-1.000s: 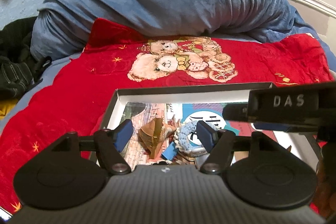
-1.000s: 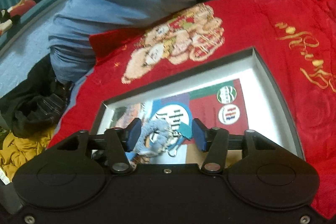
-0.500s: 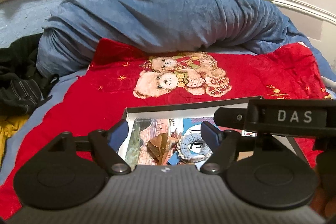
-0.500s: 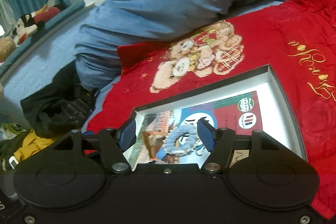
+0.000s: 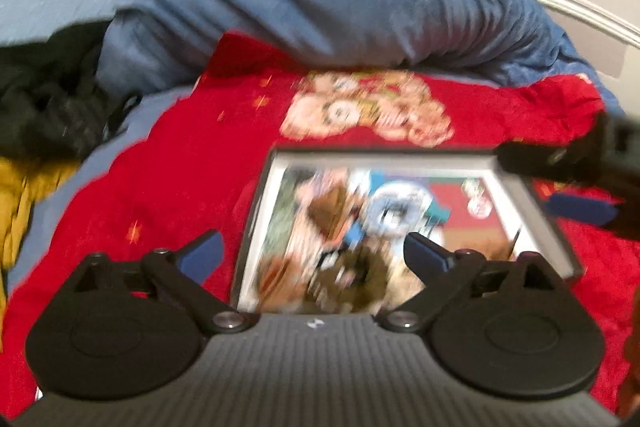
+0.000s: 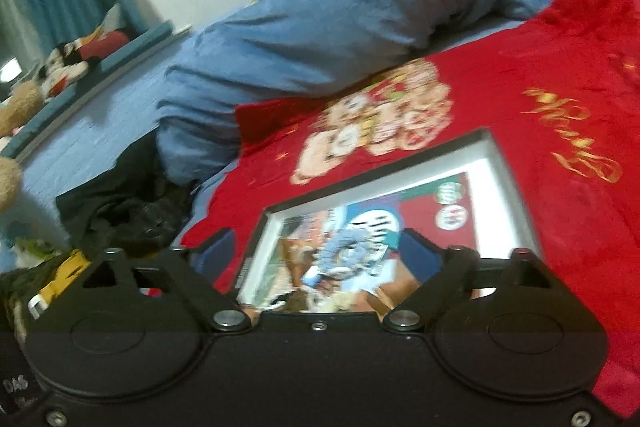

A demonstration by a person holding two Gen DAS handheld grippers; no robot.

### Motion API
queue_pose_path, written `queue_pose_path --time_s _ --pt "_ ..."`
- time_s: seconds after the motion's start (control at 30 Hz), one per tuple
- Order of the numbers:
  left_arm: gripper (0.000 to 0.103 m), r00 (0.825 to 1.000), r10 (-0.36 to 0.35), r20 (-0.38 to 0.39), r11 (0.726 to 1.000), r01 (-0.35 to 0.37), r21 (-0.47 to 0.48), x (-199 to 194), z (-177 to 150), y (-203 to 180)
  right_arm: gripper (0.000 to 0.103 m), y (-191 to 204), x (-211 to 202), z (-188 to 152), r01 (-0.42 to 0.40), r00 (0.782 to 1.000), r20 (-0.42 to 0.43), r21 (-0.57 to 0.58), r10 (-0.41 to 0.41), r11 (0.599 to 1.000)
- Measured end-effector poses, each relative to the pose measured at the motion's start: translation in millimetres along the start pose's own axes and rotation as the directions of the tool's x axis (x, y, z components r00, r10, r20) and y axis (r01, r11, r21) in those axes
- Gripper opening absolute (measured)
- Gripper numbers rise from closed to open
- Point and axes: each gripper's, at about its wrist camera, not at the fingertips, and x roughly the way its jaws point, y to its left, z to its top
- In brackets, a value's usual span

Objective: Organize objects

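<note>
A shallow black-rimmed box (image 5: 384, 151) with a white inside lies on the red blanket; it also shows in the right wrist view (image 6: 380, 179). In it lie printed cards, a light blue crocheted ring (image 5: 394, 209) (image 6: 346, 247), a brown paper shape (image 5: 326, 215) and small blurred items. My left gripper (image 5: 312, 253) is open and empty, held above the box's near left side. My right gripper (image 6: 320, 253) is open and empty above the near end of the box. The right gripper's finger (image 5: 580, 209) shows at the right edge of the left wrist view.
The red blanket (image 5: 180, 195) with a teddy bear print (image 5: 368, 115) covers the bed. A rolled blue duvet (image 5: 320, 11) lies behind it. Dark clothes (image 5: 48, 95) and a yellow garment (image 5: 24, 195) lie at the left. Plush toys (image 6: 76, 59) sit on a far ledge.
Both grippers have pulled back and up from the box, and their jaws have opened wider. The blue ring stays in the box. The current frames are motion-blurred.
</note>
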Motion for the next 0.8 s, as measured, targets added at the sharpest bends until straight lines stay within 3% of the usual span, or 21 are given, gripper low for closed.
queue_pose_path --time_s 0.17,0.37,0.43,0.53,0.6,0.7,0.8 --pt "0.101 0.995 0.033 -0.094 0.999 -0.032 0.007 6 -37 18 0.102 0 -4 -38 0.051 0.999 -0.011 -0.066 -0.052 0.996" --pt "0.103 0.992 0.038 -0.120 0.999 -0.035 0.027 6 -80 26 0.102 14 2 -84 0.129 0.983 -0.087 -0.316 -0.165 0.940" --pt "0.103 0.991 0.037 -0.131 0.999 -0.035 0.017 6 -90 28 0.103 10 2 -92 0.112 0.979 -0.129 -0.307 -0.158 0.945" --pt "0.103 0.992 0.040 -0.120 0.999 -0.038 0.015 7 -93 25 0.103 -7 9 -100 0.137 0.965 -0.196 -0.185 -0.173 0.973" --pt "0.103 0.992 0.034 -0.123 0.999 -0.033 0.005 10 -93 24 0.103 -14 12 -106 0.156 0.964 -0.187 -0.179 -0.189 0.971" --pt "0.103 0.993 0.042 -0.111 0.999 -0.039 0.028 18 -93 17 0.103 -7 20 -117 0.177 0.959 -0.157 -0.312 -0.235 0.933" --pt "0.103 0.991 0.081 -0.107 0.997 -0.079 0.020 26 -94 17 0.103 6 25 -141 0.234 0.951 -0.077 -0.449 -0.298 0.863"
